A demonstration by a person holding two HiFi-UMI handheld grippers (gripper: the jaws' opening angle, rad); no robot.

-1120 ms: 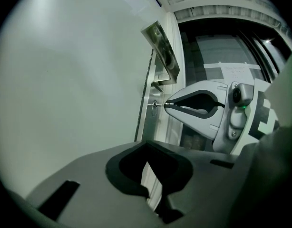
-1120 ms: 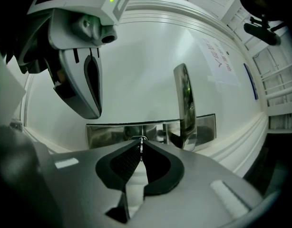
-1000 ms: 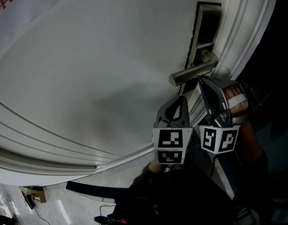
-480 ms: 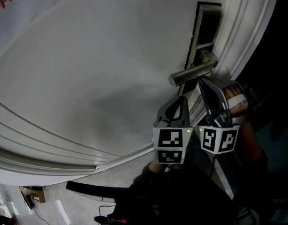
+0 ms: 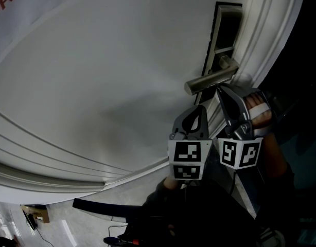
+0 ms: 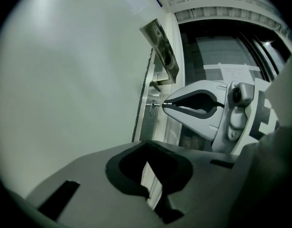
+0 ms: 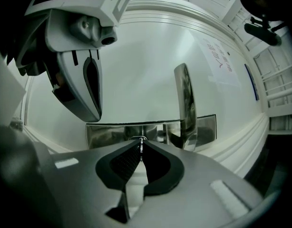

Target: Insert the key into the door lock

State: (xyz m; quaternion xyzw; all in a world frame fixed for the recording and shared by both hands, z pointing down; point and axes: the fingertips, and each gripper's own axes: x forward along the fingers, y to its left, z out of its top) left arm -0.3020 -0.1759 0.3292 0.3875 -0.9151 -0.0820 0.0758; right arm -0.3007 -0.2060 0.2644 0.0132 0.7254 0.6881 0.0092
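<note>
Clamped on the key [image 7: 141, 146] with the fingers of the right gripper [image 7: 140, 142], blade tip at the lock [image 7: 135, 137] directly ahead; depth of entry not discernible. Just beyond, the steel plate [image 7: 108, 133]; up and right of those fingers, the lever handle [image 7: 185, 103]. Pressed together on nothing, the 2 fingers of the left gripper [image 6: 146, 145], just beside the right gripper, near the white door [image 5: 96, 76].

door [image 5: 96, 76] white, fills most of frame | lever handle [image 5: 212, 80] at 2 o'clock; lock plate [image 5: 220, 40] at its 12 | right gripper [image 5: 220, 90] tip just under lever; left gripper [image 5: 200, 108] close at its 7 o'clock; hand [image 5: 261, 112] grips right gripper at 3 o'clock
</note>
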